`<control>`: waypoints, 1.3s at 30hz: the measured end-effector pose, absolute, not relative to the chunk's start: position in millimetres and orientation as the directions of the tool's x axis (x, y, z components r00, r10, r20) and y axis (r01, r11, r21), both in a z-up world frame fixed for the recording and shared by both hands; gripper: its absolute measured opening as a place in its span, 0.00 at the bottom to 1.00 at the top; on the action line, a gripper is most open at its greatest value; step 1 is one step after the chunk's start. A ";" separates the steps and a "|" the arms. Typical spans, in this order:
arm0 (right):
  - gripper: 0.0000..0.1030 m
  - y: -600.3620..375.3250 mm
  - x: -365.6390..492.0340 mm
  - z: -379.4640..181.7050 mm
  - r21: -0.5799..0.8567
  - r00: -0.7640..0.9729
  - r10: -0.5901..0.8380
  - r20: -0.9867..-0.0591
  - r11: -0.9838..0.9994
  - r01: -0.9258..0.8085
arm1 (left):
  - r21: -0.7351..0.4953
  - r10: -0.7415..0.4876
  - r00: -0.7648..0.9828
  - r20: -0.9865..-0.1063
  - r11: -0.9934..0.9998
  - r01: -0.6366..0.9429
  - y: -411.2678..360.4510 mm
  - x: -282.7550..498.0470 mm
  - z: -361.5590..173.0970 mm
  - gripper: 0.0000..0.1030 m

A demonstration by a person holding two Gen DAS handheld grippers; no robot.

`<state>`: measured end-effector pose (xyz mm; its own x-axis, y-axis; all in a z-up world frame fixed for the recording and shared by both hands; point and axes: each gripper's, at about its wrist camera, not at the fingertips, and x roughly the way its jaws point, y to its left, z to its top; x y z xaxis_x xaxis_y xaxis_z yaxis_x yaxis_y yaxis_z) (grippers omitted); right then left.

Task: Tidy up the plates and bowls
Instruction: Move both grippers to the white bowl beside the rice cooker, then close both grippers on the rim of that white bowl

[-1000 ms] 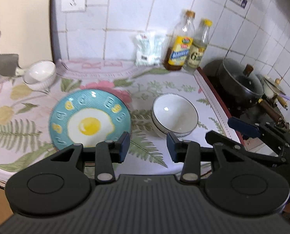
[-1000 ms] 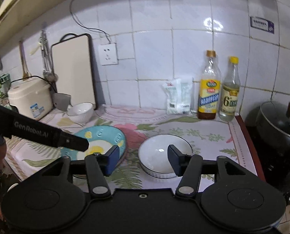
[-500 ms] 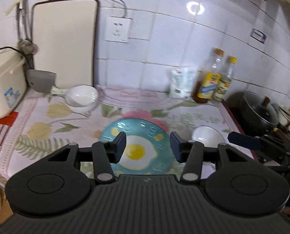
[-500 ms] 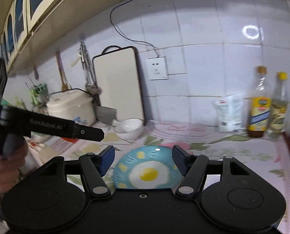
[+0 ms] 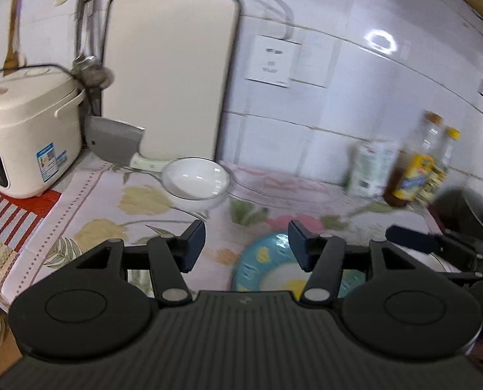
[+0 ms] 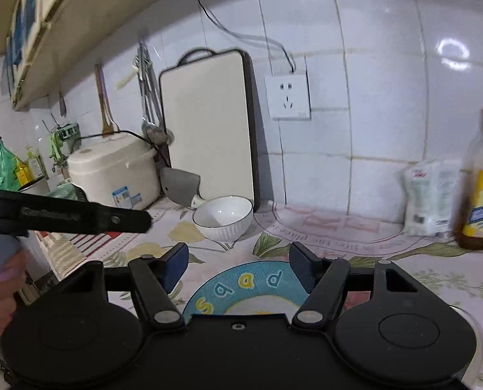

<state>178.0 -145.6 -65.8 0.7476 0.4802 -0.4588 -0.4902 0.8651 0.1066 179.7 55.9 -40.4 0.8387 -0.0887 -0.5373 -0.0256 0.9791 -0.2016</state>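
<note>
Left hand-held gripper (image 5: 246, 243): released and opening, nothing between its fingers; it hovers over the flowered cloth at lower centre of the left wrist view.
Right hand-held gripper (image 6: 238, 266): released and opening, with no object gripped; the plate shows below the gap at lower centre of the right wrist view.
Plate (image 6: 251, 287): blue, with a fried-egg picture and yellow letters, lying flat on the desk (image 6: 436, 260) and partly hidden by the gripper body.
Small bowl (image 6: 223, 217): white, upright, at centre of the right wrist view, just in front of the cutting board (image 6: 209, 123) and beside the cleaver (image 6: 179, 187).
Second bowl (image 5: 436, 263): only a white rim shows at right of the left wrist view, behind the other gripper.
Rice cooker (image 5: 23, 130): left edge of the frame.
Bottles (image 5: 423, 162): right, against the tiled wall, blurred.
</note>
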 end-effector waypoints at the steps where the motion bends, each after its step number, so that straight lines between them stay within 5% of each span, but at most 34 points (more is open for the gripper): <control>1: 0.71 -142.3 187.5 -70.4 0.121 0.744 0.482 -0.462 0.866 -0.486 | -0.212 -0.075 0.842 -0.534 0.976 -0.047 63.9 186.5 -45.0 0.54; 11: 0.71 -105.1 260.2 -102.7 0.208 0.741 0.505 -0.443 0.861 -0.463 | -0.281 -0.042 0.835 -0.549 0.950 -0.136 103.8 249.2 -81.6 0.54; 20: 0.71 -78.0 328.1 -119.3 0.216 0.706 0.471 -0.530 0.879 -0.424 | -0.420 -0.114 0.759 -0.641 0.880 -0.222 135.7 310.9 -120.1 0.51; 32: 0.71 -63.1 400.7 -154.0 0.490 0.534 0.535 -0.654 0.838 -0.240 | -0.348 0.020 0.763 -0.646 0.882 -0.318 164.6 346.0 -156.1 0.50; 37: 0.70 -49.9 420.5 -164.5 0.490 0.504 0.520 -0.690 0.848 -0.204 | -0.379 -0.030 0.724 -0.689 0.866 -0.325 176.2 361.2 -161.3 0.35; 39: 0.60 -40.5 426.8 -168.1 0.473 0.501 0.508 -0.701 0.857 -0.207 | -0.404 -0.072 0.694 -0.716 0.854 -0.327 179.5 370.2 -163.8 0.29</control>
